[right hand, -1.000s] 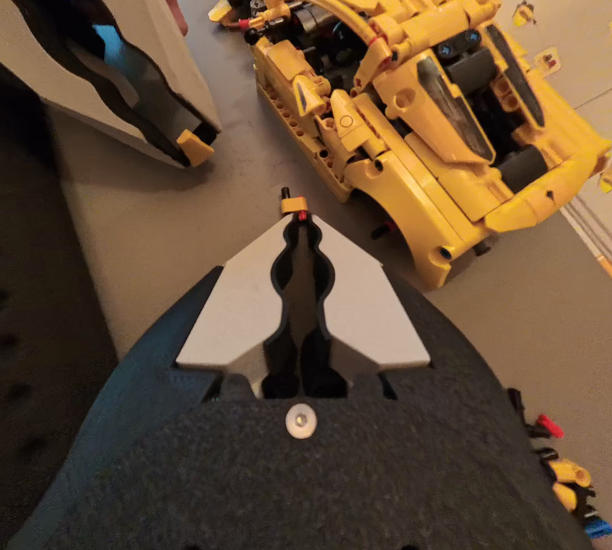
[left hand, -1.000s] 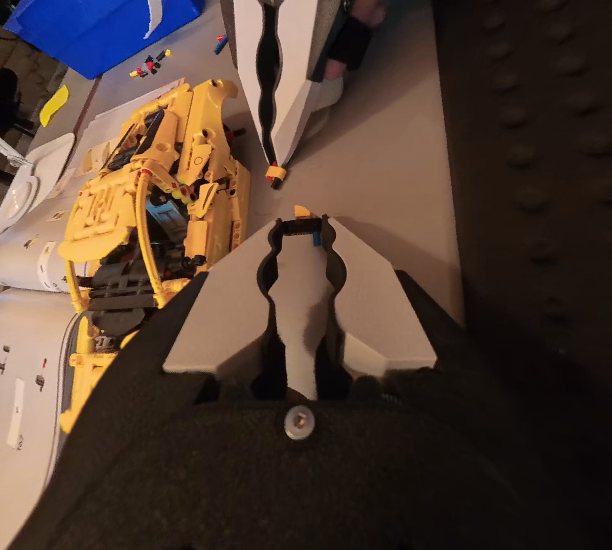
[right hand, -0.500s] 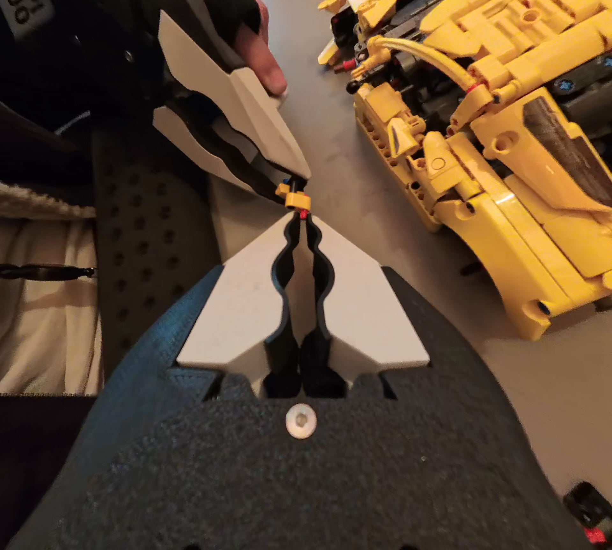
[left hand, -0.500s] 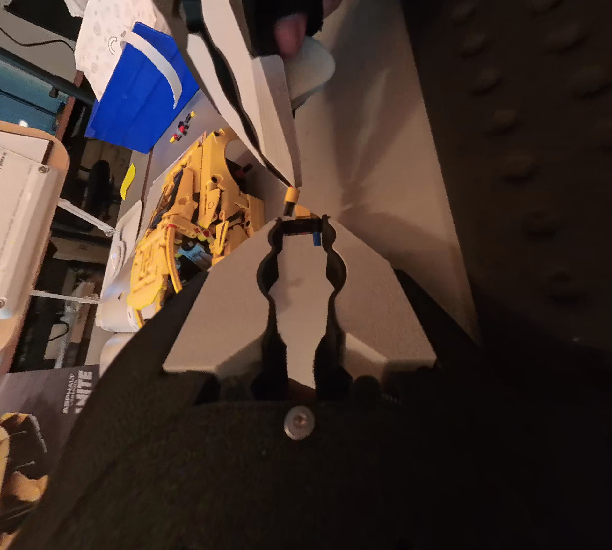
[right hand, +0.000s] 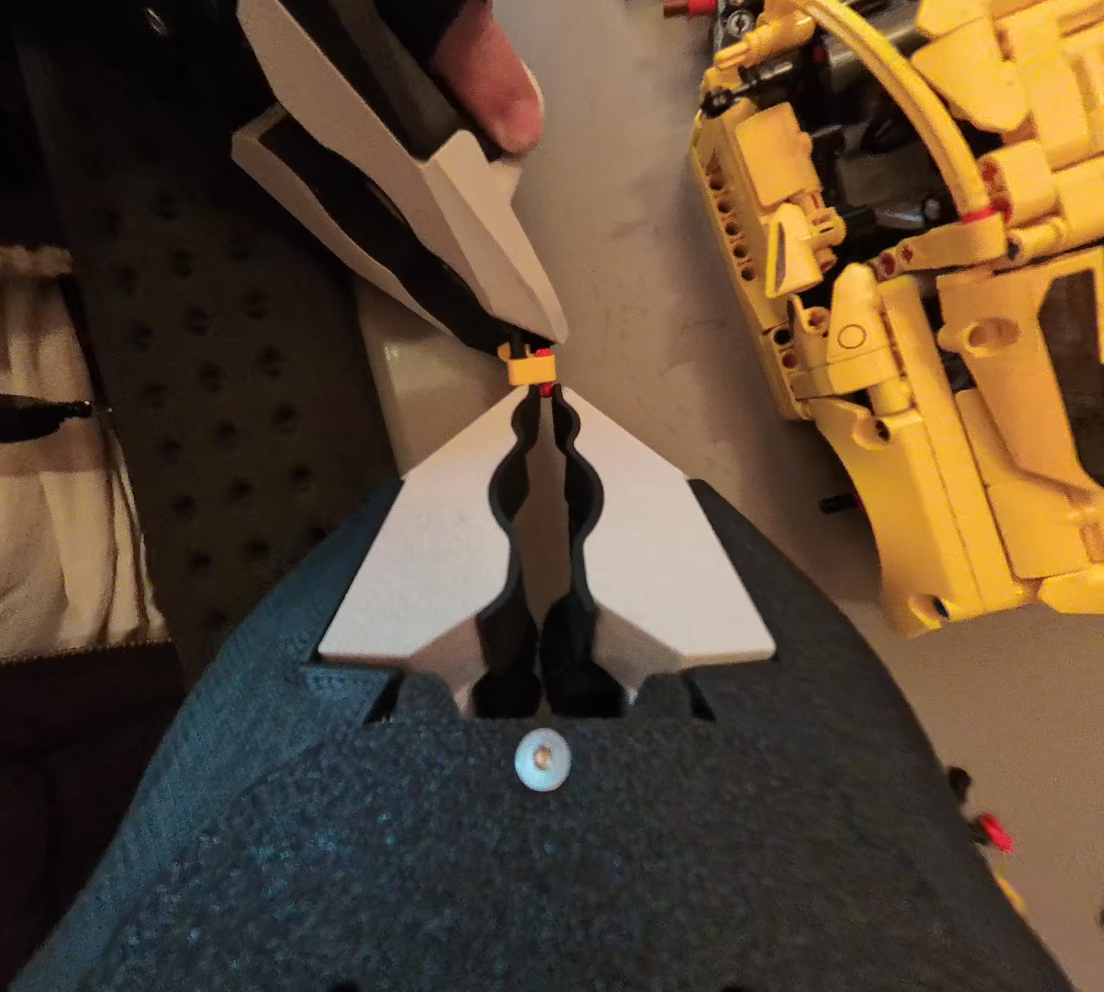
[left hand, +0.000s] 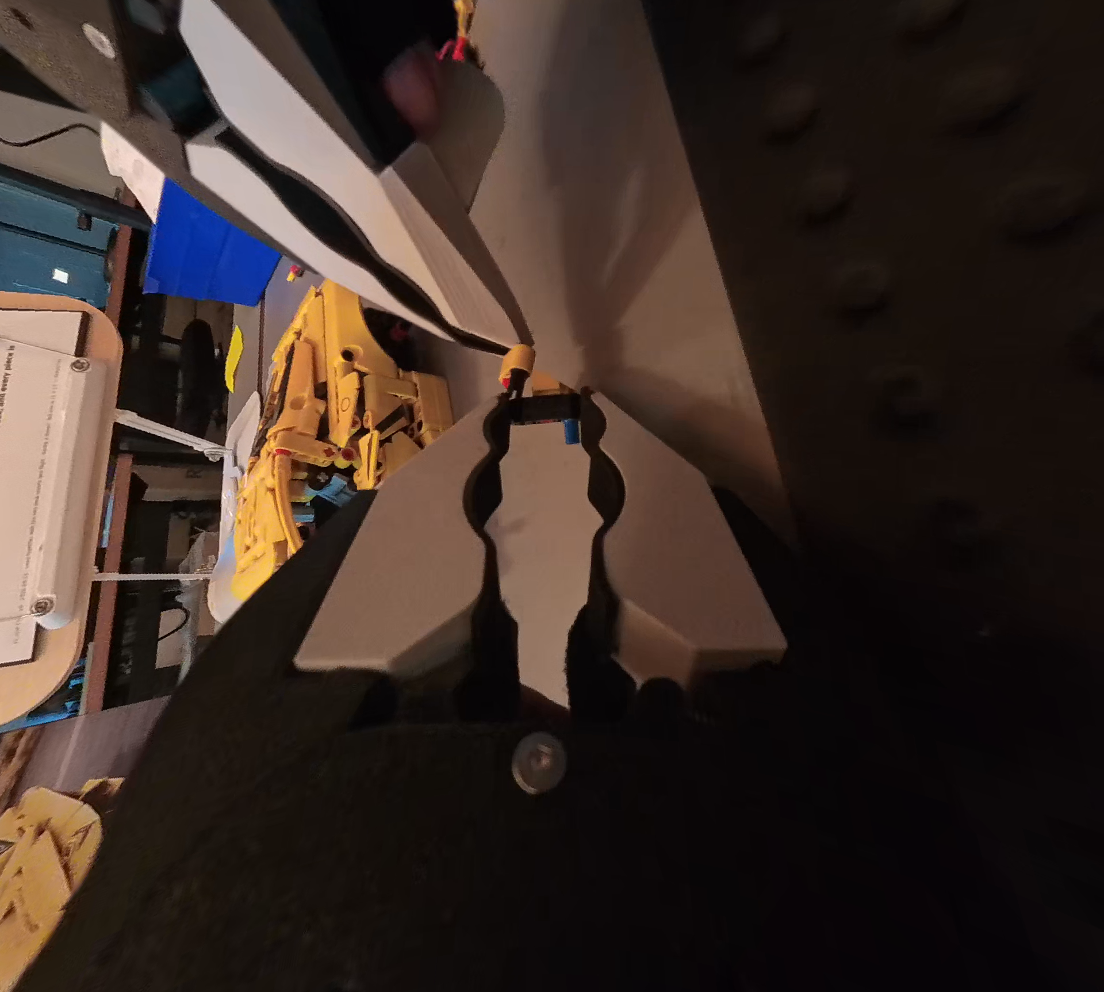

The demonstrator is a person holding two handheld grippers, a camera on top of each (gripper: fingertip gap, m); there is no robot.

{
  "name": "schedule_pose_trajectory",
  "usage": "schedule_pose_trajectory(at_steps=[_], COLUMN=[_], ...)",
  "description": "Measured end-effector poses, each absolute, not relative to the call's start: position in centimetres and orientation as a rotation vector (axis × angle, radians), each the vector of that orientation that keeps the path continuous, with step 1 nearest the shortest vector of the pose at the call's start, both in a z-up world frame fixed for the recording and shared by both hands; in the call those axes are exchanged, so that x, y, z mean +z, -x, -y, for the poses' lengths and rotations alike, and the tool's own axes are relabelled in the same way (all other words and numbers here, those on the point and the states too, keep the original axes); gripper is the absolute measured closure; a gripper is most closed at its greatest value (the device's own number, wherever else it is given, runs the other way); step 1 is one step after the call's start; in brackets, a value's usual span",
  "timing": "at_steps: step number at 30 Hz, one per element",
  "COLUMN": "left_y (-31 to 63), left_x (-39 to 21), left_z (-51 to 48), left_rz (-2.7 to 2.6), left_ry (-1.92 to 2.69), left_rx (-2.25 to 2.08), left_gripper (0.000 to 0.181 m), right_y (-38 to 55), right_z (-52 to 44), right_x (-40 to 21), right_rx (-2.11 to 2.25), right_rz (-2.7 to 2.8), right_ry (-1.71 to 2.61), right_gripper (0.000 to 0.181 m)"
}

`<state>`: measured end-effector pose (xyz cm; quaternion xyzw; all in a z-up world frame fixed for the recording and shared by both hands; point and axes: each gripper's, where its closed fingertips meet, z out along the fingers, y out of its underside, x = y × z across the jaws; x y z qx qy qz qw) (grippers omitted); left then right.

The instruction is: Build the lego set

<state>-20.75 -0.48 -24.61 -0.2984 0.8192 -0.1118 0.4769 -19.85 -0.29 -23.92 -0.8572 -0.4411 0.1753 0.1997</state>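
Judging by how things lie, the build is well along: the yellow car (right hand: 932,270) sits on the grey table (right hand: 627,222) with most of its bodywork on, curved panels, a thin yellow hose arching over the middle, dark inner parts showing through the gaps. It doesn't look finished though. Some pin holes along the side are unfilled, a separate yellow chunk lies at the top edge of the right wrist view, and loose bits (left hand: 460,37) are scattered further off on the table, so a fair share of small stuff seems left to fit.

Right now the work is happening in the air, near the table edge and apart from the car. The right gripper (right hand: 540,396) has its jaws pressed nearly together, pinching a small yellow connector (right hand: 530,367) by its red-and-black pin. The left gripper (left hand: 543,407) is pinching a short black piece (left hand: 540,412) crosswise between its tips, with a blue pin sticking out at one end and something yellow just behind it. The two little parts are touching or as good as touching, so this looks like a sub-assembly step, pushing the connector's pin into the black piece. Whether it's seated can't be told from these views.

As for writing: no brand mark is readable on the car itself. There's a white printed sheet (left hand: 36,473) off to the left in the left wrist view with lines of text on it, too skewed to matter, and a blue bin (left hand: 203,258) behind the car with no legible label.
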Motion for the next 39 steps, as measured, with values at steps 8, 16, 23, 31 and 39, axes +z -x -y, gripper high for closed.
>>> schedule_pose_trajectory(at_steps=[8, 16, 23, 31, 39], left_y=[20.9, 21.0, 21.0, 20.8, 20.7], left_x=[-24.6, -24.6, -23.7, -24.0, -23.7], left_z=[0.2, 0.0, -0.8, -0.7, -0.7], left_rz=[-2.002, -2.000, -1.946, -1.964, -1.944], left_ry=[0.705, 0.706, 0.734, 0.685, 0.719], left_rx=[-0.209, -0.192, -0.177, -0.114, -0.150], left_gripper=[0.158, 0.158, 0.158, 0.158, 0.158], right_y=[19.6, 19.6, 18.3, 20.1, 20.3], right_z=[0.2, -0.4, 0.0, 0.0, -0.7], right_x=[-23.9, -23.4, -24.1, -23.1, -22.1], right_rx=[0.391, 0.466, 0.483, 0.465, 0.626], right_rz=[1.362, 1.385, 1.323, 1.375, 1.252], right_ry=[2.524, 2.402, 2.459, 2.397, 2.345], right_gripper=[0.179, 0.178, 0.178, 0.178, 0.178])
